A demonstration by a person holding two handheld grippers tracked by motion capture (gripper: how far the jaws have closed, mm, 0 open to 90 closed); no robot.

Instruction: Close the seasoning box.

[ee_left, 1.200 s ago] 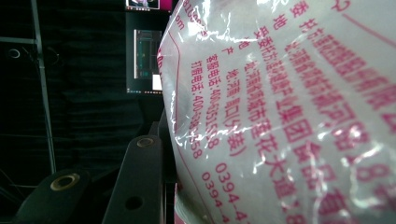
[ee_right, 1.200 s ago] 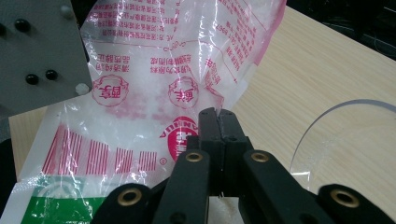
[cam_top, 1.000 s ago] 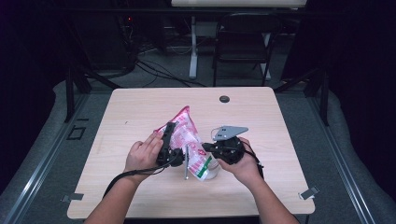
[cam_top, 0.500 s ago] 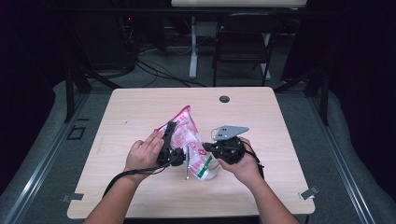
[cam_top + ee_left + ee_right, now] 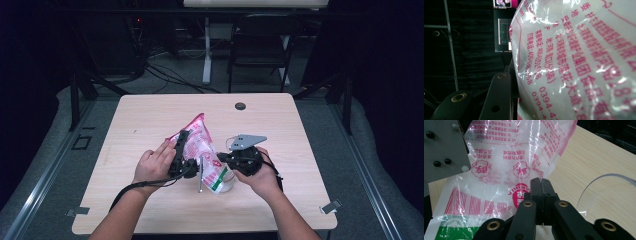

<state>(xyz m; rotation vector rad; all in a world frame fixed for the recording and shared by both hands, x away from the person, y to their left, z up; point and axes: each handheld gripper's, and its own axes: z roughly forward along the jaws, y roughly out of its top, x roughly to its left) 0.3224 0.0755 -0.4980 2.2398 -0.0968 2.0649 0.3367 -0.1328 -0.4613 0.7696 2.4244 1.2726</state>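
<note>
While the bag point(image 5: 199, 145) stood tilted at frame centre on the desk point(image 5: 300, 145), the right claw point(image 5: 540, 185) pinched its film. The left claw point(image 5: 181, 150) gripped its other side.

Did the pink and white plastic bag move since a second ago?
No. The pink and white plastic bag sits the same way below the small dark round hole in the wooden table, between both grippers.

Left tool point(image 5: 183, 150) held with jaws partly apart; right tool point(image 5: 540, 185) clamped tight, forearms angled inward.
</note>
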